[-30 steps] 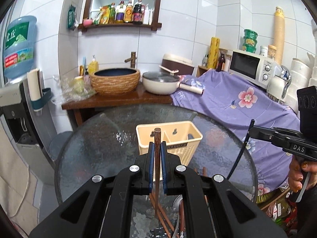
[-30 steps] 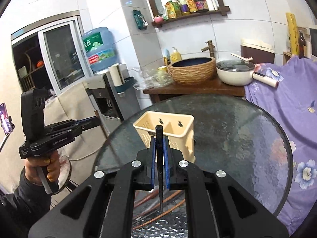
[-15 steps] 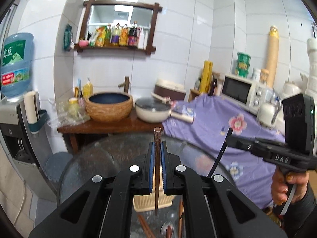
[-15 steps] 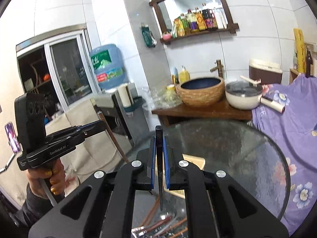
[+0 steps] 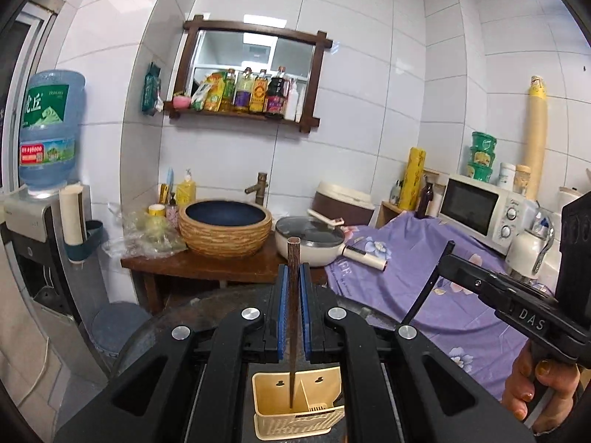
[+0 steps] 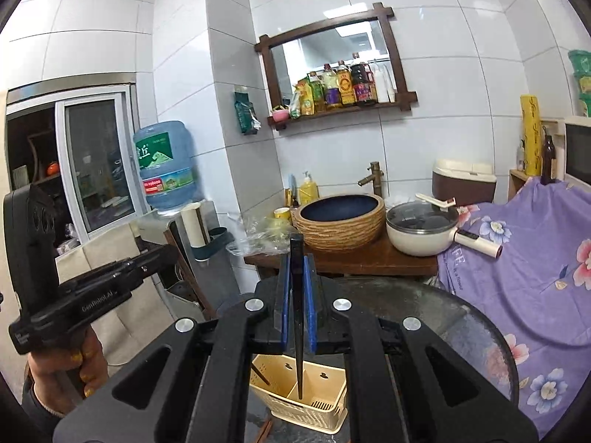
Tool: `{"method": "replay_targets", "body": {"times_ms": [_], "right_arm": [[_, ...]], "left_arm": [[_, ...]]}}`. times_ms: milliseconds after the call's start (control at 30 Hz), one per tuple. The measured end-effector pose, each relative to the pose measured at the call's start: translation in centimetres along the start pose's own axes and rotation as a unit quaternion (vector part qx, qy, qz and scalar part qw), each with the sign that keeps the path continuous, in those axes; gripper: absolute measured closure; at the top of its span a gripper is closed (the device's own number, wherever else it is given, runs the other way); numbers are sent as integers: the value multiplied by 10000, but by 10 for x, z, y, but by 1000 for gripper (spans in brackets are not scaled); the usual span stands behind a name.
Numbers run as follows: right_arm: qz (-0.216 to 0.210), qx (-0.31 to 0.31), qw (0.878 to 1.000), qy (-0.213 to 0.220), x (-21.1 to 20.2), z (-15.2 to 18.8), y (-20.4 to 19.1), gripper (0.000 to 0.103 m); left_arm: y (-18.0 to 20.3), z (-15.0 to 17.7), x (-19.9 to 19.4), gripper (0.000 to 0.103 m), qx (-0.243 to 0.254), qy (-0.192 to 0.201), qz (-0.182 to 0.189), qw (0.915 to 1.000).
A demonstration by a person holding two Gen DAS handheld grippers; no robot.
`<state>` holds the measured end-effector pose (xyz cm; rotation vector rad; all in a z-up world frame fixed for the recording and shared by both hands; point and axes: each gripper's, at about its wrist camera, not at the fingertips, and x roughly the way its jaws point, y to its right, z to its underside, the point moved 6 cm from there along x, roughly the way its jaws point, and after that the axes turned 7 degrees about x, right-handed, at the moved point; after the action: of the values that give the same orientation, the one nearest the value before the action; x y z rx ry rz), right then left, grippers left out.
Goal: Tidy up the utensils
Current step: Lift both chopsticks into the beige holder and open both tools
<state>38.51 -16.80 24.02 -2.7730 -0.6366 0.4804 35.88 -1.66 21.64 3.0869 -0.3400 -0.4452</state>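
Left gripper (image 5: 294, 308): clamped on a brown chopstick (image 5: 292, 317), held upright.
Right gripper (image 6: 296, 306): clamped on a black chopstick (image 6: 296, 310), upright.
Utensil basket (image 6: 306, 402): cream, on the glass table (image 6: 454, 332), below both chopsticks.

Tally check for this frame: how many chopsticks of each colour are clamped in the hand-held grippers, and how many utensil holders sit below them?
brown chopstick: 1
black chopstick: 1
cream utensil holder: 1
Total: 3
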Motion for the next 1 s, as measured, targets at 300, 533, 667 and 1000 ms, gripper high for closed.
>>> {"method": "replay_targets", "body": {"times_ms": [300,533,667,1000], "right_arm": [[252,37,9987,-432,47,61,22,95],[364,101,9969,-689,67,91,34,95],[374,182,9965,-726,72,98,38,95],[461,209,9961,-726,71,102,44,91]], "left_arm": [[-14,55,46,97,-307,-560,24,9980],[-18,89,62,97,-332,-888,41,9955],[-21,100,69,97,-367,-1009,65,9942],[-23,113,73,76,-415,-1132,146,9926]]}}
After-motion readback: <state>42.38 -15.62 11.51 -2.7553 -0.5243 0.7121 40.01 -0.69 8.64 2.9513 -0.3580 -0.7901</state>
